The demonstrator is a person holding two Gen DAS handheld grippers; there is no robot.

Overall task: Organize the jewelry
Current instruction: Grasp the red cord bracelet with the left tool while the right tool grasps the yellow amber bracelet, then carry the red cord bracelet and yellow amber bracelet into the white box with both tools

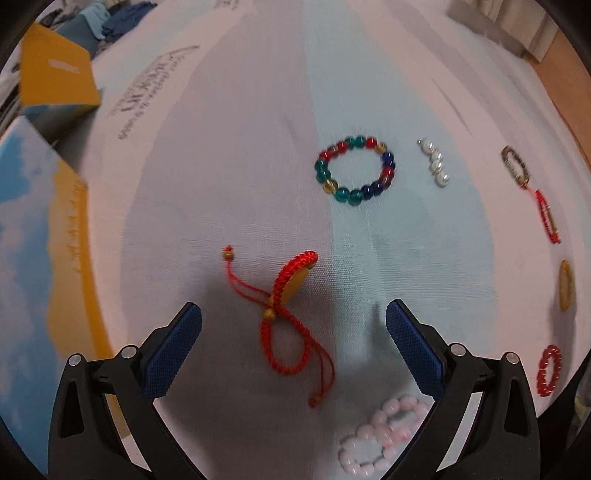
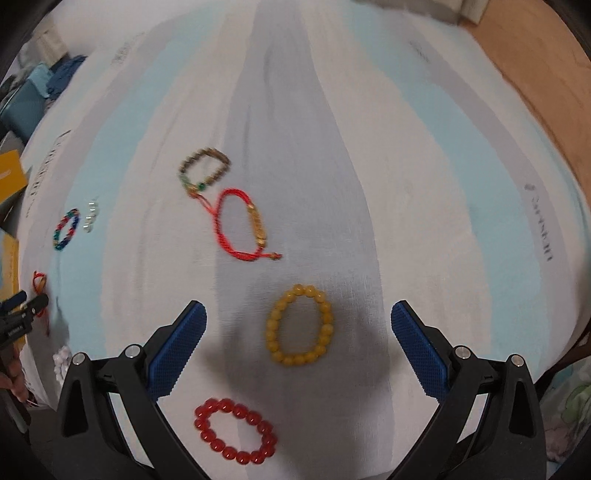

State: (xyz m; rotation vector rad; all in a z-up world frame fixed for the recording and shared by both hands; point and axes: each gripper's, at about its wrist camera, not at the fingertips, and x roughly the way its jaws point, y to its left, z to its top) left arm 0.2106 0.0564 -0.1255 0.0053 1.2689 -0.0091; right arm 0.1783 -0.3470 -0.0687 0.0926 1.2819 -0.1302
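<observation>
Several bracelets lie on a pale striped cloth (image 1: pixel 258 166). My left gripper (image 1: pixel 293 314) is open, just above a red cord bracelet (image 1: pixel 291 295) with a yellow charm that lies between its fingers. A multicolour bead bracelet (image 1: pixel 354 170), a pearl piece (image 1: pixel 436 166) and a pink bead bracelet (image 1: pixel 380 432) lie near it. My right gripper (image 2: pixel 297 314) is open over a yellow bead bracelet (image 2: pixel 299 325). A red bead bracelet (image 2: pixel 236 430), a red cord bracelet with a gold bar (image 2: pixel 240 225) and a brown bead bracelet (image 2: pixel 205 170) lie around it.
A blue and yellow box (image 1: pixel 40 258) stands at the left edge of the cloth, with a yellow box (image 1: pixel 55 77) behind it. Blue clothes (image 1: pixel 118 18) lie at the far left. A wooden floor (image 2: pixel 535 66) shows at the right beyond the cloth.
</observation>
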